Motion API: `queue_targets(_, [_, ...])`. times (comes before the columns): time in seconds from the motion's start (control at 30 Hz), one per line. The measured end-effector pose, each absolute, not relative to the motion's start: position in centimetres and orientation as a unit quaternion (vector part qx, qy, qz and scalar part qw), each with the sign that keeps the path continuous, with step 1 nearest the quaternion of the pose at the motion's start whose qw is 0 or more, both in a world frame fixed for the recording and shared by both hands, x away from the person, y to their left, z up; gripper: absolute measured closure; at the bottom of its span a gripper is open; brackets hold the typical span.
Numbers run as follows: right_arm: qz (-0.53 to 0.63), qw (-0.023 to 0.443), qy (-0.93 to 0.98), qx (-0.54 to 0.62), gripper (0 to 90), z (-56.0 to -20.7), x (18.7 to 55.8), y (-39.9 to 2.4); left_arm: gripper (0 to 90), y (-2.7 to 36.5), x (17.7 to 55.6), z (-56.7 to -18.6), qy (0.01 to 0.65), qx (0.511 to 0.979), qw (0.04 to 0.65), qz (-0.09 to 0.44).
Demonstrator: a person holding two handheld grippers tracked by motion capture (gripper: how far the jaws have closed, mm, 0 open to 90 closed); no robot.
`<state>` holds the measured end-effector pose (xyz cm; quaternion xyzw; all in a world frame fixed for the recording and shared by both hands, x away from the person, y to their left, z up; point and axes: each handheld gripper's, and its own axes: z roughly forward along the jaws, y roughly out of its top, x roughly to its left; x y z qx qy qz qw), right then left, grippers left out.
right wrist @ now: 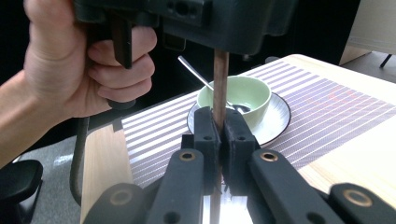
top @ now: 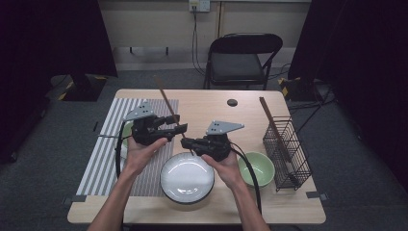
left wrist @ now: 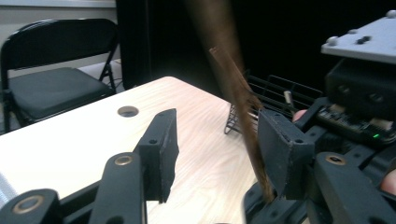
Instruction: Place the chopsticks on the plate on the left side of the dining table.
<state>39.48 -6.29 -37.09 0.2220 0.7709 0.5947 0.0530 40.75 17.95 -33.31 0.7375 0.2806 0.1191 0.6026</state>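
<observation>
Meanwhile: right gripper (right wrist: 219, 135) clamps chopstick (right wrist: 220, 84); left gripper (left wrist: 217, 149) jaws apart; spoon (right wrist: 205, 86) in green cup (right wrist: 243, 93).

Light wooden table (top: 207, 103) with 5 things resting on it

A striped placemat (top: 103, 159) covers its left side; a white plate (top: 186, 179), a green bowl (top: 256, 168) and a black wire basket (top: 288, 151) stand to the right, beyond them a round dark grommet (top: 232, 102).

I log a dark brown chopstick (right wrist: 220, 84) between my black right tongs (right wrist: 219, 135); my left tongs (left wrist: 219, 154) are black too. Worktop (top: 211, 103): pale wood grain. Placemat (top: 103, 159): grey and white stripes. Plate (top: 186, 177): white, dark rim. Bowl (top: 257, 168): pale green. Rack (top: 288, 149): black wire.
</observation>
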Motion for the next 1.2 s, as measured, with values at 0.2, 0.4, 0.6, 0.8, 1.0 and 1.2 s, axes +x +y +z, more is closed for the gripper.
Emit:
queue_targets(0.2, [0.592, 0.059, 0.772, 0.226, 85.9, -36.6, 39.6, -6.6, 47.5, 18.2, 41.0, -33.6, 0.287, 0.733, 0.605, 0.123])
queue_targets(0.4, [0.589, 0.063, 0.772, 0.230, 85.6, -36.4, 39.5, -6.7, 46.5, 18.3, 41.1, -33.7, 0.289, 0.738, 0.596, 0.126])
queue_targets(0.6, [0.591, 0.066, 0.769, 0.233, 85.8, -36.0, 39.6, -7.1, 44.2, 18.3, 41.2, -33.8, 0.294, 0.737, 0.595, 0.127])
queue_targets(0.8, [0.592, 0.063, 0.768, 0.235, 85.8, -36.2, 39.6, -7.2, 41.8, 18.3, 41.2, -33.8, 0.292, 0.739, 0.591, 0.137])
queue_targets(1.0, [0.590, 0.069, 0.768, 0.239, 85.9, -36.1, 39.6, -7.5, 39.1, 19.1, 41.3, -33.4, 0.294, 0.728, 0.604, 0.136])
queue_targets(1.2, [0.592, 0.067, 0.768, 0.235, 86.0, -36.2, 39.5, -7.6, 39.5, 20.5, 41.5, -32.7, 0.309, 0.716, 0.606, 0.155])
